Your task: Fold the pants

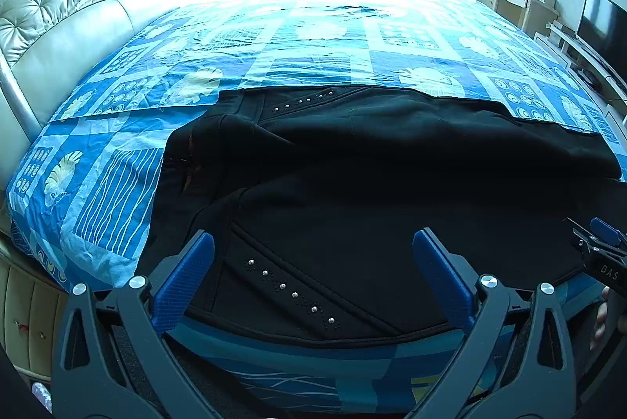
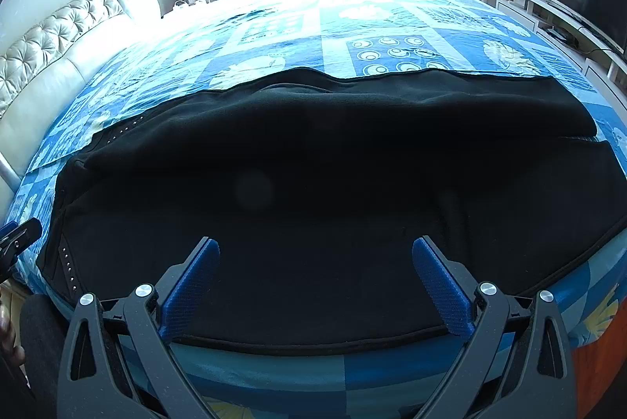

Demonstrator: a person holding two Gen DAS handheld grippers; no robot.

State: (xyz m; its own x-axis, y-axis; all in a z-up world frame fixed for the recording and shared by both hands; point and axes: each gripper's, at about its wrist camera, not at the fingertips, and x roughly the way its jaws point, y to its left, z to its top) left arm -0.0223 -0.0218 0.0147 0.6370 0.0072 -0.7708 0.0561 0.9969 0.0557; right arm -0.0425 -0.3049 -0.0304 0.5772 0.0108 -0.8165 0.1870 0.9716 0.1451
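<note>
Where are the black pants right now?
The black pants lie spread on the blue bedspread at the near edge of the bed, just ahead of both open grippers in both wrist views.

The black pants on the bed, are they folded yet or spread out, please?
Spread out: the black pants lie flat across the bedspread, both legs side by side.

— What did my rig look like?
— My left gripper [image 1: 313, 276] and right gripper [image 2: 315, 280] each had dark grey, speckled arms, round silver screws and ribbed blue pads [image 1: 184, 282].
— Any markings?
— White letters "DAS" on the right gripper's housing.
</note>
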